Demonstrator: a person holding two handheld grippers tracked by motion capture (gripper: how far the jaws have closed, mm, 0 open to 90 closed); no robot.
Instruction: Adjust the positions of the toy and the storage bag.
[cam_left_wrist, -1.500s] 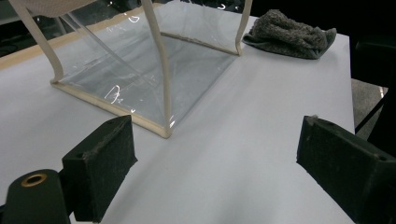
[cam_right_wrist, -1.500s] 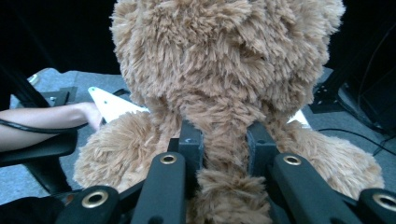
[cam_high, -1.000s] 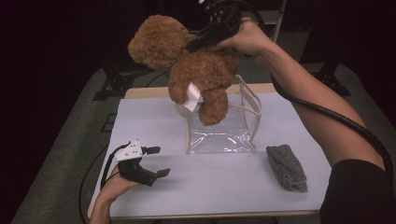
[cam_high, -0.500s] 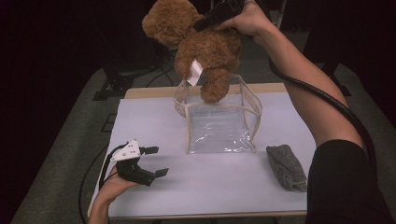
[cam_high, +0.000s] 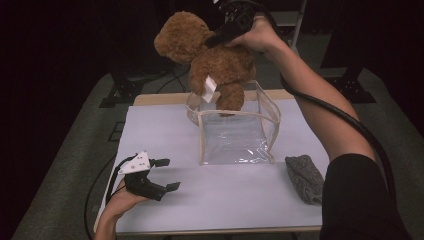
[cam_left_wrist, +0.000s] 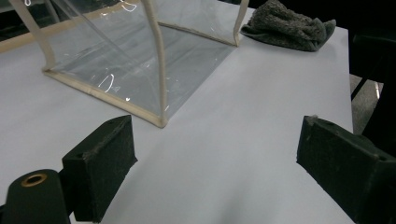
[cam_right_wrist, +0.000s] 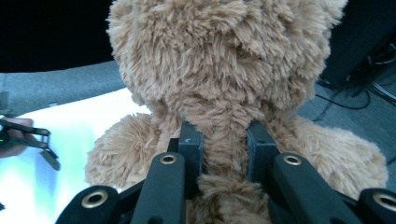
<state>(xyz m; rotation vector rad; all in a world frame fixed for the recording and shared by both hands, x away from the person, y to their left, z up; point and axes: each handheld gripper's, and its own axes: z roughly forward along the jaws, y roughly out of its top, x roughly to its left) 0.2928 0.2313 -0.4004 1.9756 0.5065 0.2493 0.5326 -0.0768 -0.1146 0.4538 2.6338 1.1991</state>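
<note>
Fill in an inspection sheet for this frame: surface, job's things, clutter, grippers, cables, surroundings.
Surface: white table, bare around the items.
Job's things: brown teddy held in the air, one leg dipping into the open top of the clear bag; the bag stands upright mid-table with nothing lying on its floor.
Clutter: grey cloth lying right of the bag, apart from it.
Grippers: right gripper shut on the teddy at the neck; left gripper open, low over the table's near left part, holding nothing.
Cables: black cable trailing along the right forearm; another from the left gripper off the table's left edge.
Surroundings: dark room, grey floor, black stand feet behind the table.
</note>
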